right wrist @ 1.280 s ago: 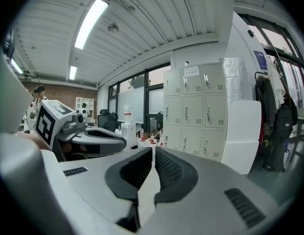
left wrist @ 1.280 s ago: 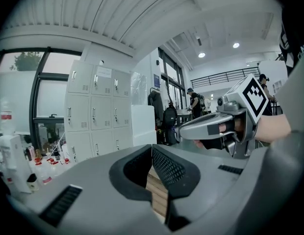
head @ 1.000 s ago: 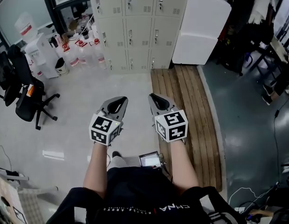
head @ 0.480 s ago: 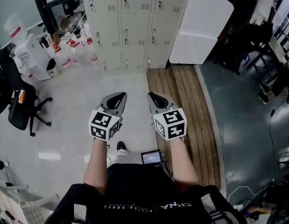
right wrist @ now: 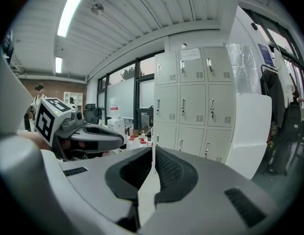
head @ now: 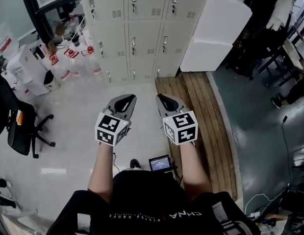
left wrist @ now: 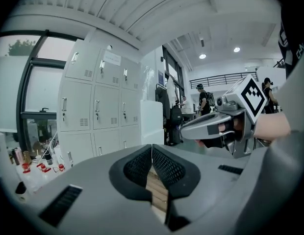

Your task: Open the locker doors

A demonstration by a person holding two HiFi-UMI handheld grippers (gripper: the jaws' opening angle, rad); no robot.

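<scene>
The beige lockers (head: 137,28) stand against the far wall, all doors closed, each with a small upright handle. They also show in the left gripper view as lockers (left wrist: 100,106) ahead to the left, and in the right gripper view as lockers (right wrist: 191,102) ahead to the right. My left gripper (head: 127,98) and right gripper (head: 162,98) are held side by side in front of me, well short of the lockers and pointing toward them. The left gripper (left wrist: 152,147) is shut with nothing between its pads. The right gripper (right wrist: 153,149) is also shut and empty.
A tall white block (head: 215,28) stands right of the lockers. A wooden plank platform (head: 201,111) lies on the floor ahead to the right. Water bottles (head: 68,65) crowd the floor left of the lockers. A black office chair (head: 19,126) stands at the left, and a small screen (head: 159,163) hangs at my waist.
The lockers have drawn nearer and larger in the head view as I walk toward them. Both grippers stay shut and side by side.
</scene>
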